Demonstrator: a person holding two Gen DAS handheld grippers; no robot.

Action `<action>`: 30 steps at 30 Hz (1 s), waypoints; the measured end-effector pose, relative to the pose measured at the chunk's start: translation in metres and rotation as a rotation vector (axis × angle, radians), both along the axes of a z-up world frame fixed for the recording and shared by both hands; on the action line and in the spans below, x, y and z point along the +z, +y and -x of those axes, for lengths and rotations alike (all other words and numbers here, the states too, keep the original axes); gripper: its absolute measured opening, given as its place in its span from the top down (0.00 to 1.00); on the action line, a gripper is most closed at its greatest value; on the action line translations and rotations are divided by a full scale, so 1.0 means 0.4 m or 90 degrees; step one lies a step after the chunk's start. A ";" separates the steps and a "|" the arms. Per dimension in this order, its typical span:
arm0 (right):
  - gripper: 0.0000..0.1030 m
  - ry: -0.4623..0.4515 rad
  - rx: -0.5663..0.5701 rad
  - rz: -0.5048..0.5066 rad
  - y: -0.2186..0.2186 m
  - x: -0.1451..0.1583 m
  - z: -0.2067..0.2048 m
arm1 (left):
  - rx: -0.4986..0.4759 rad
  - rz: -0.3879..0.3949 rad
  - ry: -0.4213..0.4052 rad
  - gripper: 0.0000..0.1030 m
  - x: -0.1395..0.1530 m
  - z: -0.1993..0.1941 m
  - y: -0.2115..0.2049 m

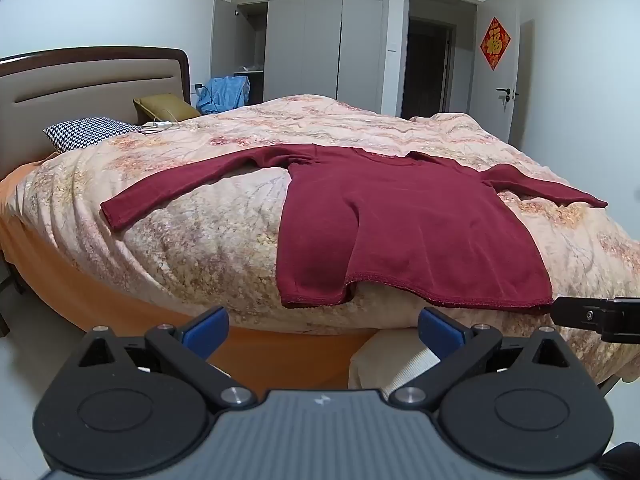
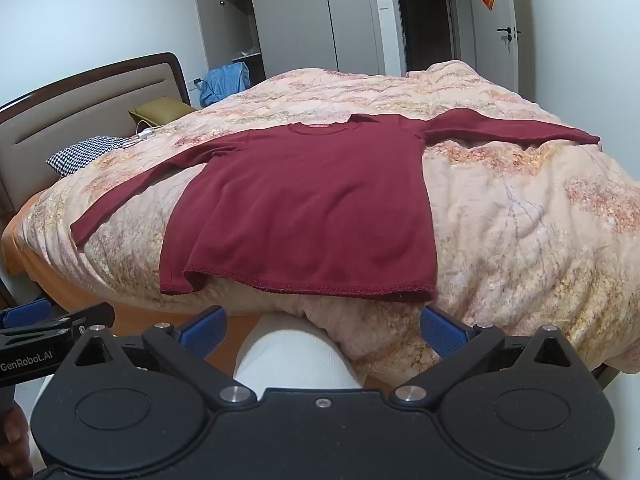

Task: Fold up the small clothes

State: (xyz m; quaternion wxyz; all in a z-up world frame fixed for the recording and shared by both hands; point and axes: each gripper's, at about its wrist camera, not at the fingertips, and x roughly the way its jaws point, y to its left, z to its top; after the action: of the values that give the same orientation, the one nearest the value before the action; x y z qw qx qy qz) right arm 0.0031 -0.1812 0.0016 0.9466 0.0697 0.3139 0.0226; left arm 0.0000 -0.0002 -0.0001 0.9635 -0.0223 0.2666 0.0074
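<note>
Dark red long-sleeved knit top (image 2: 304,208) is lying flat on the floral quilted bed (image 2: 520,220), ready for folding.
Left tool (image 1: 322,330) and right tool (image 2: 322,330) are hovering spread, pinching nothing.

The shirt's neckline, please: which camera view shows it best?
The right wrist view: the dark red shirt faces it squarely, so the round neckline shows clearly. In the left wrist view the neckline is only a thin, foreshortened edge at the shirt's far side.

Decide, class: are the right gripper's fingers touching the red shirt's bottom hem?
Apart. The right wrist view shows the right gripper open, with quilt visible between its fingers and the red shirt hem.
</note>
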 end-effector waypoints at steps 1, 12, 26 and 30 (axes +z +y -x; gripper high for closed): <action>0.00 0.000 0.000 -0.001 0.000 0.000 0.000 | 0.000 0.001 0.000 0.00 0.000 0.000 0.000; 0.00 0.002 0.000 -0.003 -0.001 -0.001 -0.001 | 0.000 0.003 0.001 0.00 0.000 0.000 0.001; 0.00 0.004 0.000 -0.005 -0.003 -0.002 -0.002 | 0.000 0.002 0.002 0.00 0.000 0.000 0.001; 0.00 0.004 0.000 -0.006 -0.003 -0.002 -0.003 | 0.000 0.002 0.002 0.00 0.000 0.000 0.000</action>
State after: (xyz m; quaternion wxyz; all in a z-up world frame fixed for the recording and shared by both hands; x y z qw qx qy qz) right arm 0.0042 -0.1825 0.0009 0.9453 0.0741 0.3167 0.0236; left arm 0.0001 0.0000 -0.0001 0.9630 -0.0239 0.2683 0.0069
